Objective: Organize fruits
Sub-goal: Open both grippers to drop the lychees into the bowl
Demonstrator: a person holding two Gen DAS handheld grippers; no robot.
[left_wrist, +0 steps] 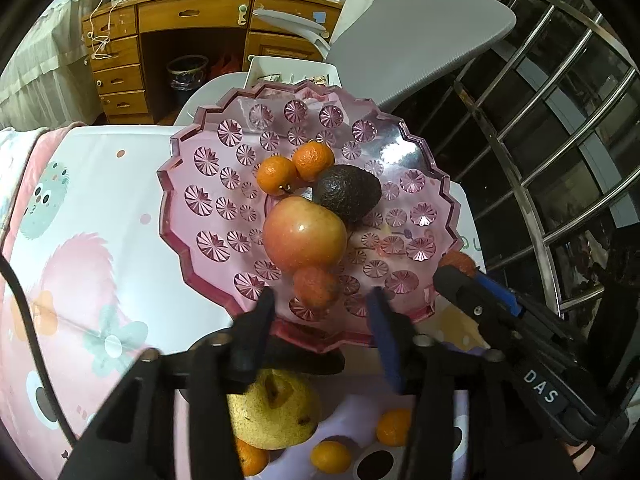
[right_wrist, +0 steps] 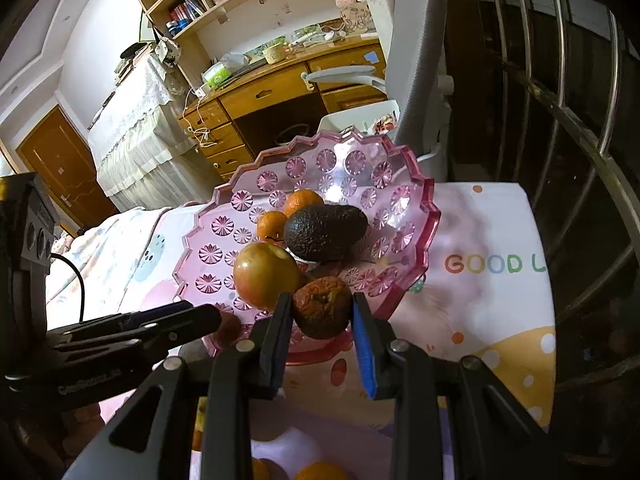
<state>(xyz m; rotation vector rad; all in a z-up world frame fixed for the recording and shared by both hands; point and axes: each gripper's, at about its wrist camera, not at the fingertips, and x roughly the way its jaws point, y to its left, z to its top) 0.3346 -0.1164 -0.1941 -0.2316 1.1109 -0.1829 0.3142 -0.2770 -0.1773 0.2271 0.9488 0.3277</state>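
A pink glass fruit bowl (left_wrist: 208,184) (right_wrist: 416,216) holds an apple (left_wrist: 304,232) (right_wrist: 264,276), a dark avocado (left_wrist: 348,192) (right_wrist: 324,232) and two small oranges (left_wrist: 296,166) (right_wrist: 288,210). My right gripper (right_wrist: 322,312) (left_wrist: 456,270) is shut on a wrinkled dark orange (right_wrist: 322,312) (left_wrist: 460,262) at the bowl's near rim. My left gripper (left_wrist: 322,298) is open at the bowl's near edge, around a small orange (left_wrist: 316,286) that lies in the bowl. A yellow pear (left_wrist: 276,416) and loose small oranges (left_wrist: 394,426) lie on the cloth below.
The patterned tablecloth (left_wrist: 92,240) (right_wrist: 488,292) covers the table. A metal railing (left_wrist: 560,128) stands to the right. A grey chair (left_wrist: 420,36) and a wooden desk (left_wrist: 168,40) stand behind the table.
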